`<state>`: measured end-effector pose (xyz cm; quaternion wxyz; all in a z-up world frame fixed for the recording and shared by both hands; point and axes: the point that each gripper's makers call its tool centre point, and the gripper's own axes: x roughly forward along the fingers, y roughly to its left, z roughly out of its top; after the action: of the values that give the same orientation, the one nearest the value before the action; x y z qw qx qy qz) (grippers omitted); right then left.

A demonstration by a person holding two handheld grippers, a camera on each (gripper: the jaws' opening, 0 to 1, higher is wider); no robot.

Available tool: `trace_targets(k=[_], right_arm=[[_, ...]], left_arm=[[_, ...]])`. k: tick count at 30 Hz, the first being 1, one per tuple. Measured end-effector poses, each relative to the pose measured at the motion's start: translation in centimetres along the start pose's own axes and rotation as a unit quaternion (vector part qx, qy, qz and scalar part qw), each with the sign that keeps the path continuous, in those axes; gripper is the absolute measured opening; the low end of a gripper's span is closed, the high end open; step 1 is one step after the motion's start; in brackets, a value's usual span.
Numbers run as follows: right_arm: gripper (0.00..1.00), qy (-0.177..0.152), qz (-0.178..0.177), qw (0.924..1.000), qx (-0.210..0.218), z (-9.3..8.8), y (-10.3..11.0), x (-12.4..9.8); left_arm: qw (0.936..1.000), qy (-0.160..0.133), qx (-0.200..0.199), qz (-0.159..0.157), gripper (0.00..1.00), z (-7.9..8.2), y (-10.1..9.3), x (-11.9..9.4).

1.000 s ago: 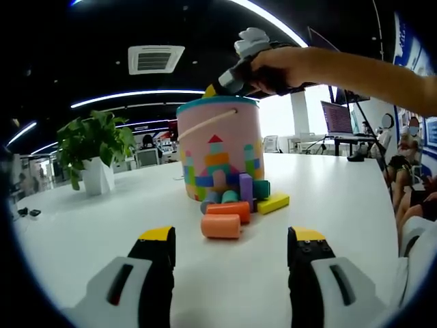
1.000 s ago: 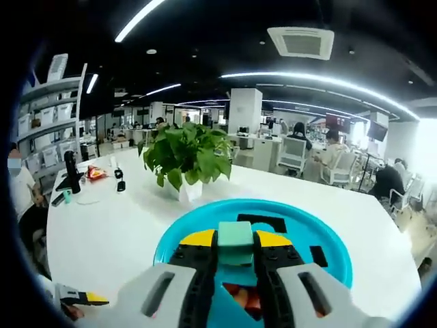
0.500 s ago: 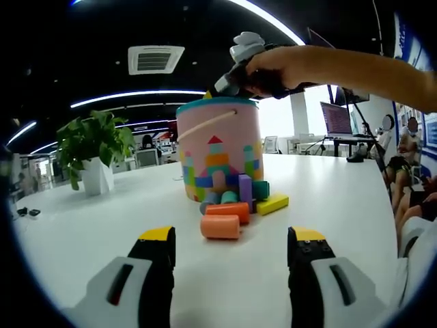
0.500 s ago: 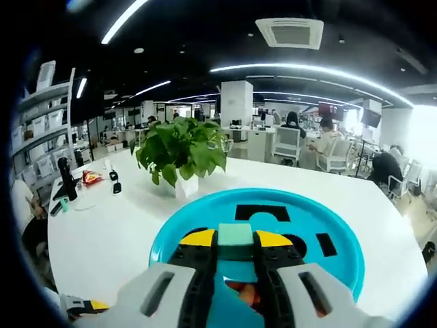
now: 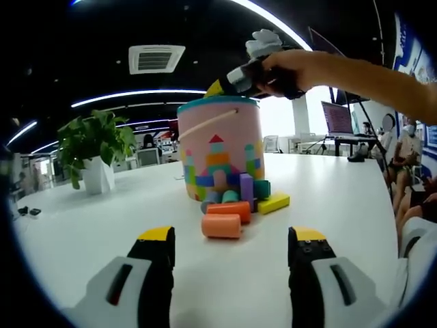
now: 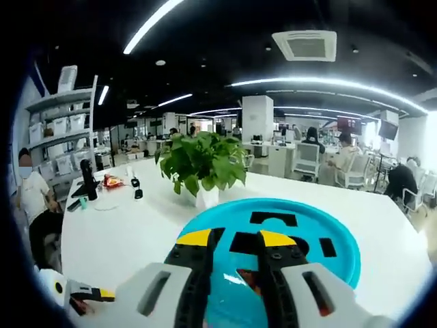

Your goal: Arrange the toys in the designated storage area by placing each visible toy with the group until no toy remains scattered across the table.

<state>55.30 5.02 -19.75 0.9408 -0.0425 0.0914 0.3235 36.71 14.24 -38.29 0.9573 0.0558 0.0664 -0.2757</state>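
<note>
- The left gripper (image 5: 231, 247) has its two jaws spread wide apart, with nothing between them. They rest low over the white table (image 5: 328, 198).
- Straight ahead of those jaws, at 12 o'clock, lie two orange cylinder blocks (image 5: 221, 225), one just behind the other.
- Behind them, more blocks crowd against the foot of the bucket: one purple block (image 5: 246, 187), one teal block (image 5: 261, 189) and one yellow flat block (image 5: 273, 203) at 1 o'clock from the orange pair. A few more are tucked in there, too small to count.
- One pink bucket (image 5: 220, 150) stands upright behind the blocks. It has a teal rim and a picture of a block castle on its side.
- The right gripper (image 5: 240, 77) shows at the top of the left gripper view, held in a hand (image 5: 290, 68) just above the bucket's rim.
- In the right gripper view, that gripper's two jaws are a little apart and hold nothing.
- Under those jaws is the teal bucket lid (image 6: 328, 270), with four dark shape holes that I can count. Something reddish shows through the gap between the jaws.
- One potted plant (image 6: 203, 164) stands at 12 o'clock beyond the lid.
- The other gripper's tip (image 6: 78, 294) peeks in at 8 o'clock.
- One person (image 6: 37, 205) sits far off at 9 o'clock.
</note>
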Motion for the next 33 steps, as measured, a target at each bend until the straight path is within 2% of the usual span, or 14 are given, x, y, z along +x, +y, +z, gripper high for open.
trace_targets(k=[4, 5, 7, 9, 18, 21, 25, 29, 30, 32, 33], right_arm=[[0.29, -0.054, 0.045, 0.9973, -0.022, 0.8, 1.7, -3.5], [0.29, -0.079, 0.053, 0.9949, -0.032, 1.3, 2.2, -4.6], [0.29, -0.104, 0.059, 0.9916, -0.05, 1.5, 2.6, -6.5], [0.29, -0.123, 0.066, 0.9883, -0.062, 0.9, 3.4, -9.3], [0.32, -0.146, 0.08, 0.9831, -0.075, -1.3, 4.5, -14.6], [0.33, -0.144, 0.09, 0.9823, -0.079, -2.8, 4.9, -15.5], [0.35, -0.129, 0.098, 0.9838, -0.076, -5.8, 4.7, -15.5], [0.35, -0.108, 0.122, 0.9855, -0.049, -10.4, 4.3, -14.5], [0.35, -0.106, 0.124, 0.9855, -0.047, -10.8, 4.3, -14.4], [0.35, -0.096, 0.133, 0.9854, -0.046, -13.0, 4.3, -13.5], [0.35, -0.087, 0.14, 0.9854, -0.045, -14.8, 4.4, -12.9]], left_arm=[[1.0, 0.001, 0.0, 0.001, 0.68, 0.0, 0.1, 0.1], [1.0, 0.001, 0.0, 0.001, 0.68, 0.0, 0.1, 0.1], [1.0, 0.001, -0.002, 0.001, 0.69, 0.0, 0.2, 0.1], [1.0, 0.001, -0.007, 0.003, 0.69, 0.0, 0.3, 0.0], [0.9999, 0.005, -0.011, 0.008, 0.7, -0.1, 0.5, 0.1], [0.9999, 0.007, -0.01, 0.01, 0.7, -0.2, 0.4, 0.1], [0.9999, 0.01, -0.007, 0.012, 0.7, -0.3, 0.4, 0.1], [0.9998, 0.012, -0.003, 0.013, 0.69, -0.4, 0.3, 0.1], [0.9998, 0.013, -0.002, 0.013, 0.69, -0.4, 0.3, 0.1], [0.9998, 0.013, -0.001, 0.014, 0.69, -0.4, 0.2, 0.1], [0.9998, 0.014, -0.001, 0.014, 0.69, -0.4, 0.3, 0.1]])
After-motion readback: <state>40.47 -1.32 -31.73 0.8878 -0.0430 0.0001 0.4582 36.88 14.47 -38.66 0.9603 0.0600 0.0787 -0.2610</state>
